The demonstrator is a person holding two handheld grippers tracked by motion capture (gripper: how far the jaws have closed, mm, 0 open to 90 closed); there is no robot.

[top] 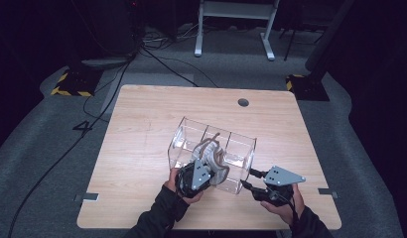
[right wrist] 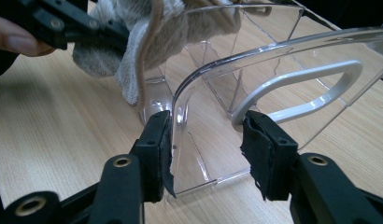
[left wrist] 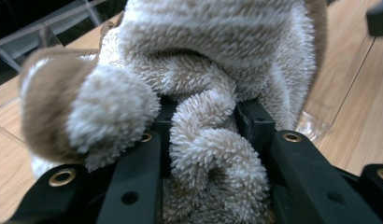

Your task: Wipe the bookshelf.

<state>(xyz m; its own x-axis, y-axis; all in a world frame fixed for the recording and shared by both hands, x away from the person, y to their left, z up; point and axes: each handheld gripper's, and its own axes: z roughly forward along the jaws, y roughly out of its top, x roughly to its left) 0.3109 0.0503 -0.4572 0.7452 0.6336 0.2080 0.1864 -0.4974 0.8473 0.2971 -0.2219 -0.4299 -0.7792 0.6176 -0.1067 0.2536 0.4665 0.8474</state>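
We note the left gripper [left wrist: 206, 126] clamped on a fluffy beige-and-white sock [left wrist: 213, 70] over the clear plastic three-bay organiser box [top: 211, 153], right gripper [right wrist: 206, 140] jaws half-wide w/ pads on its near wall & handle; advise lowering into the mid bay before release.

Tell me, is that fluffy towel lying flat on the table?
No. The fluffy towel is bunched up and pinched between the fingers of the left gripper, held at the clear plastic box.
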